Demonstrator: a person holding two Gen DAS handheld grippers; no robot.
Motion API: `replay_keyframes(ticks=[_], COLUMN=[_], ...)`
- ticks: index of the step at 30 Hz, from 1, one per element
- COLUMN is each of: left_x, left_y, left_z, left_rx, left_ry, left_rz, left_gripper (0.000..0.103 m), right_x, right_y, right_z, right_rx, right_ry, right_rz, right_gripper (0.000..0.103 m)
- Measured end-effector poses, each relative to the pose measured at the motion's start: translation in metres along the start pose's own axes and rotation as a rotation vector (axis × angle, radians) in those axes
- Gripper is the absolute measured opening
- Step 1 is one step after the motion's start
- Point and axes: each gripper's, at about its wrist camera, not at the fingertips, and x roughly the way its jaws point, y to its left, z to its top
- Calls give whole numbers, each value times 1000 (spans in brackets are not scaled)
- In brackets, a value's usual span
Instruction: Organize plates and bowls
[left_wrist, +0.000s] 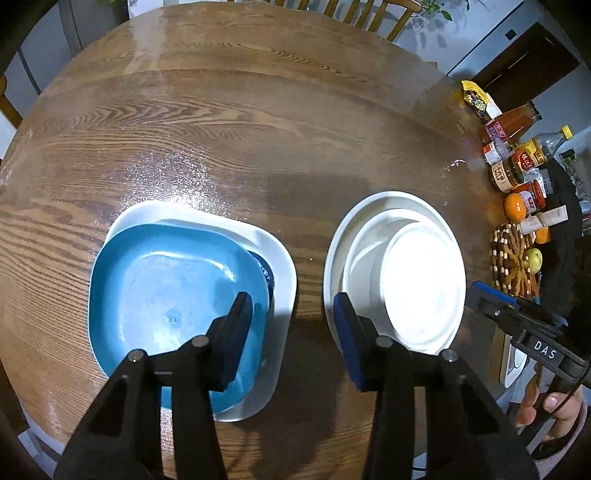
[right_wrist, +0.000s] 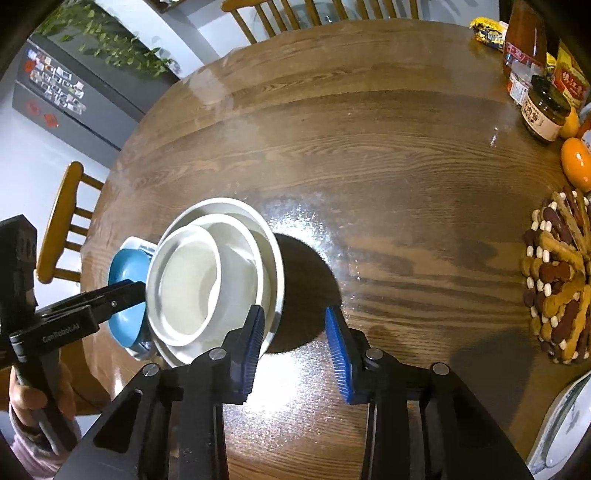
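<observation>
In the left wrist view a blue square plate (left_wrist: 166, 288) lies on a white square plate (left_wrist: 282, 266) at the left. To the right, two nested white bowls (left_wrist: 424, 280) sit on a round white plate (left_wrist: 338, 236). My left gripper (left_wrist: 291, 325) is open above the gap between the two stacks, one finger over the blue plate, the other by the round plate's left rim. In the right wrist view my right gripper (right_wrist: 295, 336) is open beside the round plate (right_wrist: 275, 266). Its left finger overlaps that rim and bare table shows between the pads.
Jars, sauce bottles (left_wrist: 513, 125), oranges (right_wrist: 576, 162), an apple (left_wrist: 533, 258) and a beaded trivet (right_wrist: 557, 280) crowd the right edge of the round wooden table (left_wrist: 258, 129). A white appliance (right_wrist: 565, 428) stands at the near right. Wooden chairs (right_wrist: 62, 221) surround the table.
</observation>
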Motion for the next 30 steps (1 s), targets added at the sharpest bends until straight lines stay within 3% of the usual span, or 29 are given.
replay_keyframes(ticks=[11,15,20,30], left_x=[12,17,20,23], left_y=[-5,-11,-11,-21], left_z=[9,8,9,11], left_rx=[4,29,30,61], left_ry=[45,57,61,62], left_rz=[10,12,0,-26], left_gripper=[40,30,27,1], right_x=[4,10,21,30], right_y=[4,5,7,10], right_z=[10,14,19,17], right_rx=[-13,-12,-6,16], right_ry=[37,69,103,92], right_rz=[-43,-52,-45,-24], right_gripper=[33,33,28,14])
